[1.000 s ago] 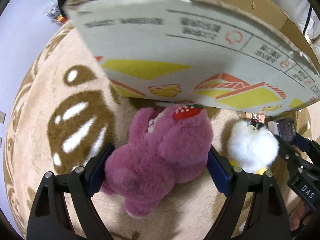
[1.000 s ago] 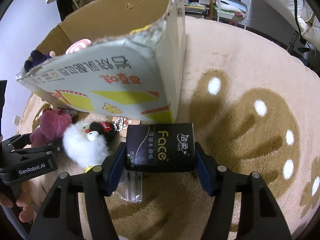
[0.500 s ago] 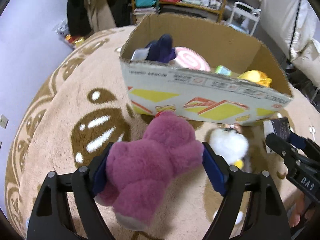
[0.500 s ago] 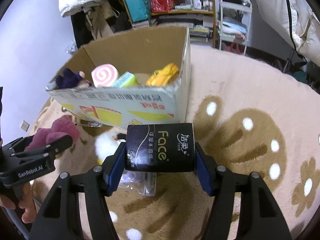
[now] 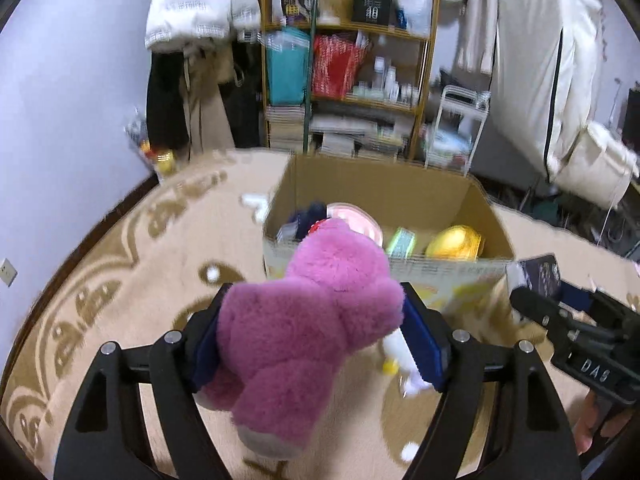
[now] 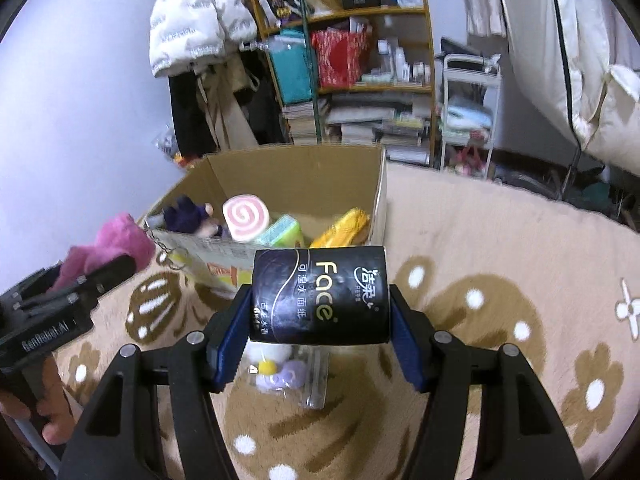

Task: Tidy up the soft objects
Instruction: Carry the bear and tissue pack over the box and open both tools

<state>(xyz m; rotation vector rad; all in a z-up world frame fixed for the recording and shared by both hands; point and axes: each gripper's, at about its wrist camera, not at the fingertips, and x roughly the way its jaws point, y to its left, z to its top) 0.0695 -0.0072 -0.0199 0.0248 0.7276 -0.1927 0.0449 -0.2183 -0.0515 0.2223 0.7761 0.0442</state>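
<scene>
I see a beige pile rug [image 6: 500,240] with brown paw and flower patterns across the floor; its right side lies open as far as the cluttered shelving [image 6: 360,60] at the back.

The cardboard box [image 6: 296,172] stands on the rug ahead of both grippers, top open, near rim lower than the back wall. Inside lie a dark purple plush [image 6: 184,214], a pink spiral-patterned cushion [image 6: 245,218], a green pack [image 6: 282,230] and a yellow wrapped item [image 6: 342,228].

My left gripper [image 5: 312,340] has its blue pads pressed into the flanks of a fluffy pink plush toy [image 5: 304,320], held clear of the rug in front of the box's near wall. The left gripper body reads "GenRobot.AI".

My right gripper [image 6: 320,320] clamps a glossy black tissue pack [image 6: 320,296] by its ends, raised just short of the box's right corner. Its label reads "Face" with Chinese characters.

Beneath that pack, on the rug, lie a small white fluffy toy [image 6: 268,354] and what appears to be a clear plastic bag [image 6: 316,384]; blur limits certainty.
</scene>
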